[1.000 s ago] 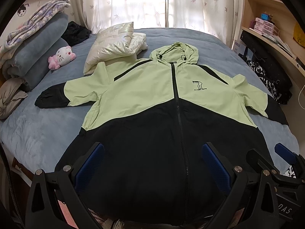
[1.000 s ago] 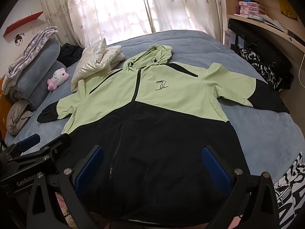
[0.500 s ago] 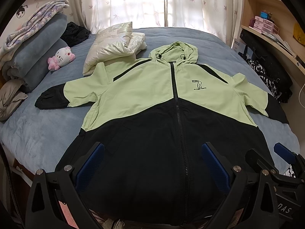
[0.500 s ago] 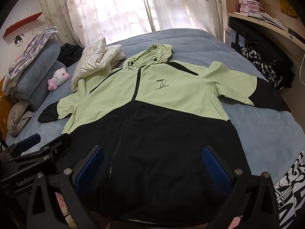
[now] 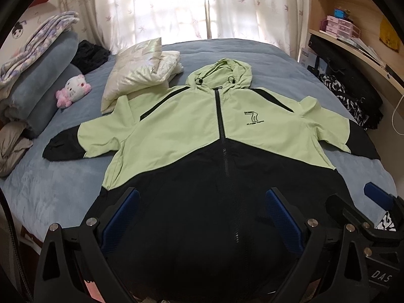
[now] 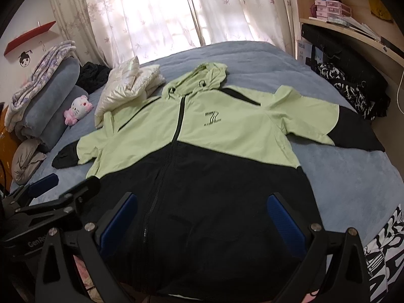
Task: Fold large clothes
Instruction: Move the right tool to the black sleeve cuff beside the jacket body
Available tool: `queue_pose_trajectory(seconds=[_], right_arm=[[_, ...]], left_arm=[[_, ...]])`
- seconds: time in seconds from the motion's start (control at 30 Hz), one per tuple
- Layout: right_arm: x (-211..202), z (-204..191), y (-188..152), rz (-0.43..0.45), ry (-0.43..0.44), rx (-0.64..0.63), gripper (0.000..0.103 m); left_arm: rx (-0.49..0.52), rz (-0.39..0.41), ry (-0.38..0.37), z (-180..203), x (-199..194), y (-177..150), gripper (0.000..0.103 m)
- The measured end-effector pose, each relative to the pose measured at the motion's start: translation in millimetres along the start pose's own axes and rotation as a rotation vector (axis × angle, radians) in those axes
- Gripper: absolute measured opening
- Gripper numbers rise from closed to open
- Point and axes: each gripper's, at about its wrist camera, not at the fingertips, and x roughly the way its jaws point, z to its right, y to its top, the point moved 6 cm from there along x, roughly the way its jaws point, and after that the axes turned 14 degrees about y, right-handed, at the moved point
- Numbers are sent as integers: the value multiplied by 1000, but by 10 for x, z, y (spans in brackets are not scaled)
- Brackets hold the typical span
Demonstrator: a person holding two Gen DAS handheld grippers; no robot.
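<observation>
While the jacket (image 5: 217, 151) lies flat, face-up and zipped on the bed (image 5: 50, 192), both sleeves spread, the left gripper (image 5: 199, 217) and right gripper (image 6: 202, 217) hover at its hem, fingers apart, empty. Folding likely unstarted; next: grasp 1 sleeve.

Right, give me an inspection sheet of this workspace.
Surface: bed, blue-grey cover.
Job's things: jacket spread flat, front up, zipped, sleeves out, hood toward the curtains.
Clutter: cream puffer by the left shoulder; plush; rolled blankets; black-and-white cloth.
Grippers: left gripper and right gripper open over the hem, holding nothing.
Cables: white cord at the right edge.
Surroundings: shelves.
</observation>
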Motion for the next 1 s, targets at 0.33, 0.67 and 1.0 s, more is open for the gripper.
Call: queue_pose_trajectory(seconds=[0.33, 0.67, 1.0], right_arm=[[-275, 121, 572, 60, 52, 1, 103], [-526, 435, 1208, 128, -98, -105, 103], [-812, 1556, 1981, 236, -318, -88, 103]], left_arm=[[38, 107, -52, 263, -229, 526, 99], [72, 193, -97, 708, -291, 1202, 102], [159, 270, -138, 1674, -205, 1690, 102]])
